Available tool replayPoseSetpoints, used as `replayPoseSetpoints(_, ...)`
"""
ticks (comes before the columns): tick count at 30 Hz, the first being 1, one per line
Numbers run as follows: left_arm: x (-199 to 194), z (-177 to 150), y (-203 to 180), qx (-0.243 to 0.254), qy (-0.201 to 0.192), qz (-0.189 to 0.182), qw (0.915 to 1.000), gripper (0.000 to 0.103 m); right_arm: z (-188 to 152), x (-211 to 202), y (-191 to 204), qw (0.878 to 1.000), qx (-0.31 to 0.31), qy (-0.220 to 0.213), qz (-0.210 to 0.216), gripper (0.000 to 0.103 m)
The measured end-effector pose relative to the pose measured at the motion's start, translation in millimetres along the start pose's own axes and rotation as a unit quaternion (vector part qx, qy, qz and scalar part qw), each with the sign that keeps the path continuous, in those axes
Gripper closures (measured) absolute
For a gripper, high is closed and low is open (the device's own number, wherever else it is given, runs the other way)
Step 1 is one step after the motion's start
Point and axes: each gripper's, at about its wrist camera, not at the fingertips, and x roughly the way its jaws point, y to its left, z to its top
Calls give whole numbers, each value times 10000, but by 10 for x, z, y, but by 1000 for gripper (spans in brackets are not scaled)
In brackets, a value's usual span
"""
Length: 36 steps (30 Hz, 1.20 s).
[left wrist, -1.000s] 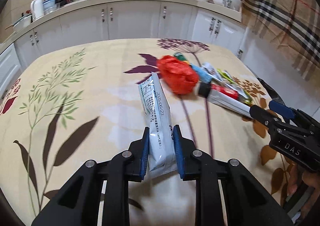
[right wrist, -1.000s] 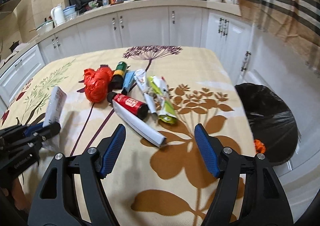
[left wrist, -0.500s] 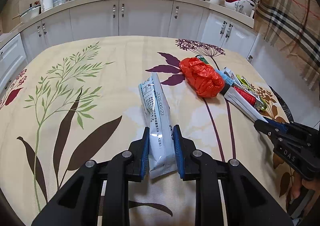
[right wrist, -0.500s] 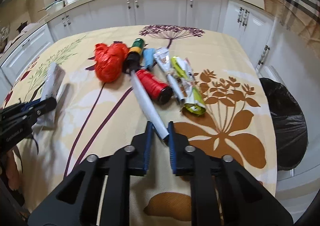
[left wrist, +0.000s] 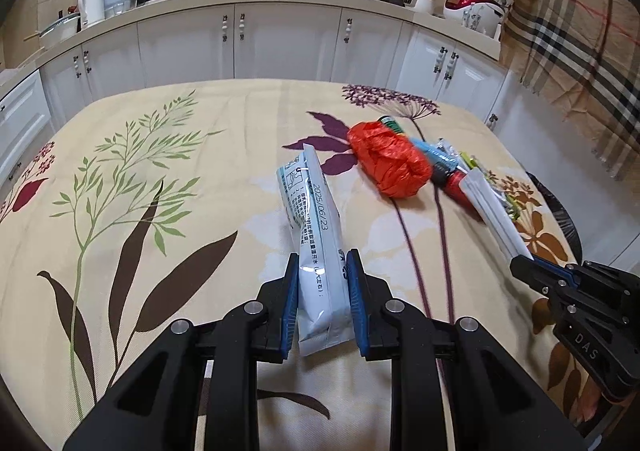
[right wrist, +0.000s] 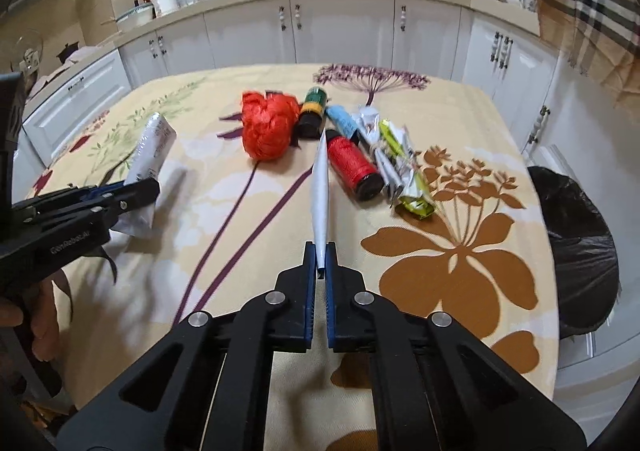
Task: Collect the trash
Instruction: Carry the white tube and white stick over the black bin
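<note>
— So where's the trash?
— Lower centre: left gripper (left wrist: pixel 322 301) is clamped on the white pouch (left wrist: pixel 316 247), right gripper (right wrist: pixel 320 271) pinches the flat white wrapper (right wrist: pixel 321 187).
— Handling?
— Likely light, floppy, slick; grip near an end.

Even indoor light, heavy fisheye bend.
My right view smears slightly; black vignette rims both, shadows stay soft.
</note>
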Motion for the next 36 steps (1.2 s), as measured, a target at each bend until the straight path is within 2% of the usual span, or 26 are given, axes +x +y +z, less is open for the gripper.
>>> replayPoseSetpoints(4,-94,42,-98,60,-123,-125,9998,79,40,-175,-80,9992,158,-322,-150,99)
replayPoseSetpoints(9,-145,116,-337,252,-243,-360,9987,79,71,-400,-303,9940,382,-757,-689,99)
replayPoseSetpoints(13,-139,192,-640,483,-341,-641,9962,79,84,-515,-546,9878,595,-944,-1082,99)
replayPoseSetpoints(23,8,400,-1472,1076,-536,-1219,9852,79,-2,-699,-1247,9686,1207,-1204,-1808,99)
replayPoseSetpoints(31,266,537,-2144,1540,-617,-1438,9756,79,-78,-678,-1760,9542,1635,-1260,-2163,99)
replayPoseSetpoints(36,461,589,-2476,1796,-625,-1425,9714,79,-124,-603,-2022,9473,1815,-1238,-2333,99)
